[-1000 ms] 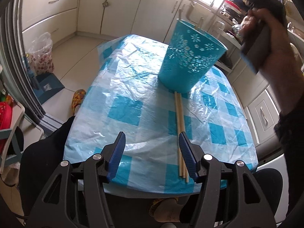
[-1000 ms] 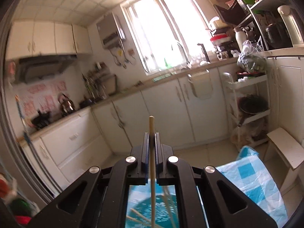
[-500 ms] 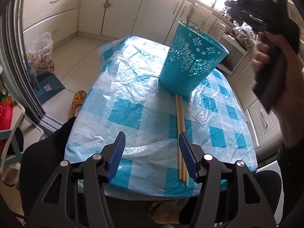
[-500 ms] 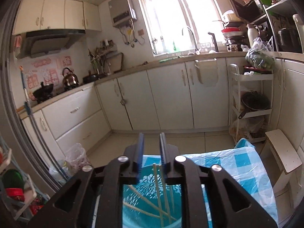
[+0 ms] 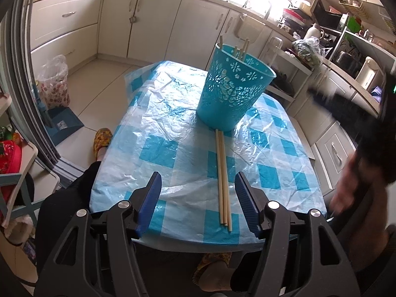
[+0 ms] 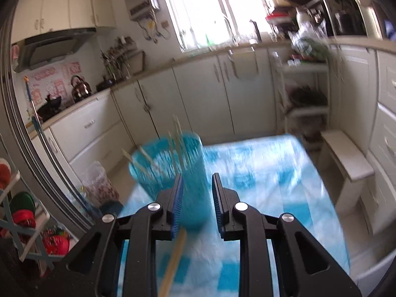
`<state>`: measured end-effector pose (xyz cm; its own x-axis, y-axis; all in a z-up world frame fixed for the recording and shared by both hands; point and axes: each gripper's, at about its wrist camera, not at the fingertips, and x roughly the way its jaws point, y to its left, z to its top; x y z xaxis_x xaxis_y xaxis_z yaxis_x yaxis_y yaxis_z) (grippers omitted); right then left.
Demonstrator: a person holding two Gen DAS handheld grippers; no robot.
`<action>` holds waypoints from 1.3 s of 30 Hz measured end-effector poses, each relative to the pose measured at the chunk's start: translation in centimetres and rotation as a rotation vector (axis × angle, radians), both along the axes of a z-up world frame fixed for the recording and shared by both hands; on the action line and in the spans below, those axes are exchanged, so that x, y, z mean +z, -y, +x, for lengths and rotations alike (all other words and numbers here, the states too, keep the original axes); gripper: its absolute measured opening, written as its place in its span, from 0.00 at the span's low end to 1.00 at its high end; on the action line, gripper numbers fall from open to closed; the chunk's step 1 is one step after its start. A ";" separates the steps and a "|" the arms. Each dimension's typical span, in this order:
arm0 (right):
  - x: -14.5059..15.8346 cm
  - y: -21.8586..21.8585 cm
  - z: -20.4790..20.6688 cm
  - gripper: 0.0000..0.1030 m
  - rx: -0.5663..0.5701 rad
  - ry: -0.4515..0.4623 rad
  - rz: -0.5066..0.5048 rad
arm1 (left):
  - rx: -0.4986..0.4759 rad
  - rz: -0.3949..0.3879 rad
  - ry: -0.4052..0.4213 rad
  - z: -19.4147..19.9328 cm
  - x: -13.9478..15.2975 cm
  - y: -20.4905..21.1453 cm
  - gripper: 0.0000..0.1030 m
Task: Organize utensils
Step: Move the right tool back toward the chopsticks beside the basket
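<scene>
A teal cut-out basket (image 5: 235,94) stands upright on the checked tablecloth (image 5: 168,126), with several wooden chopsticks standing in it (image 5: 241,49). Three chopsticks (image 5: 222,178) lie side by side on the cloth, from the basket's foot toward me. My left gripper (image 5: 198,198) is open and empty, low over the near table edge, with the lying chopsticks just inside its right finger. My right gripper (image 6: 196,198) is open and empty, above the table, facing the basket (image 6: 173,173); in the left wrist view it is a dark blur at the right edge (image 5: 358,113). A chopstick end (image 6: 173,264) shows blurred below its fingers.
Cream kitchen cabinets (image 5: 74,29) run along the far and right walls. A white rack with shelves (image 6: 304,94) stands beyond the table. A bagged bin (image 5: 54,84) and a dustpan (image 5: 64,126) sit on the floor at left. My legs are under the near table edge.
My right gripper let go of the chopstick it held over the basket, opened, then drew back and down to the right. The left gripper has not moved.
</scene>
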<state>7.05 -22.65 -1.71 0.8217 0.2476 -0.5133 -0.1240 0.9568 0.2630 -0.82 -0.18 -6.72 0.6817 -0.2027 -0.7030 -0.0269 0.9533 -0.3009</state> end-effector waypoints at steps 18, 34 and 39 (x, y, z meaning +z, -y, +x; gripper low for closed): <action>-6.4 -2.9 -2.5 0.25 0.064 -0.198 -0.003 | -0.006 -0.011 0.045 -2.1 1.8 -0.4 0.61; -7.9 -3.0 -2.1 0.25 0.069 -0.236 -0.025 | 0.008 0.007 0.002 -2.3 0.1 -1.5 0.61; -9.4 -3.7 -0.6 0.25 0.075 -0.268 -0.044 | 0.035 0.006 -0.031 -1.9 -1.2 -2.4 0.61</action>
<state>6.49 -18.98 -11.11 0.6351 0.2749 -0.7219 -0.1263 0.9589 0.2540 -2.73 2.22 -7.92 0.6665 -0.1746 -0.7248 -0.0698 0.9533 -0.2938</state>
